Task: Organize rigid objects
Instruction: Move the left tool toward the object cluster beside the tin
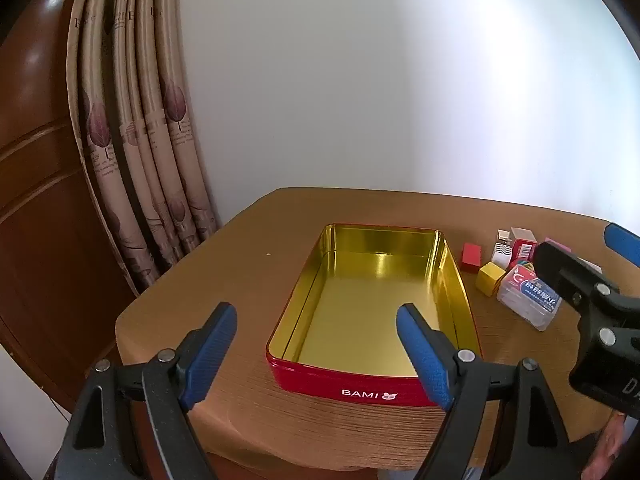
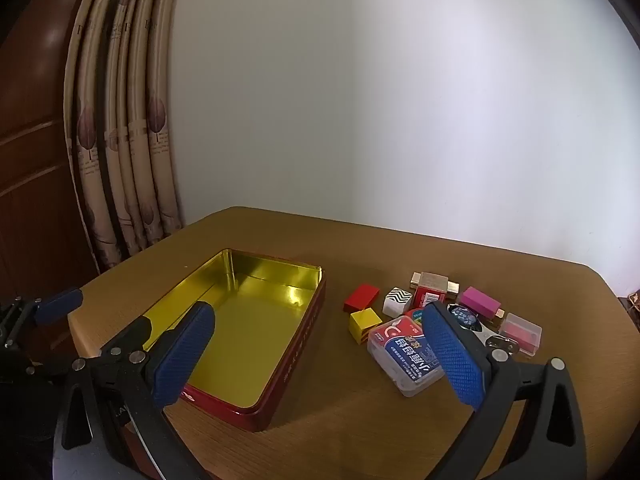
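An open red tin (image 1: 340, 380) with a gold inside and nothing in it lies on the brown table (image 2: 360, 420). To its right is a cluster of small items: a red block (image 2: 361, 297), a yellow cube (image 2: 365, 324), a zigzag-patterned cube (image 2: 397, 301), a small red box (image 2: 428, 288), a pink block (image 2: 480, 300) and a clear labelled case (image 2: 404, 354). My left gripper (image 1: 318, 354) hovers open over the tin's near end. My right gripper (image 2: 320, 352) stands open between the tin and the cluster, holding nothing.
A patterned curtain (image 1: 132, 140) and dark wooden panelling (image 1: 36, 160) stand left of the table, with a white wall behind it. A clear box with red contents (image 2: 520, 334) and a round dark item (image 2: 464, 316) lie at the cluster's right. The table's left corner is close to the tin.
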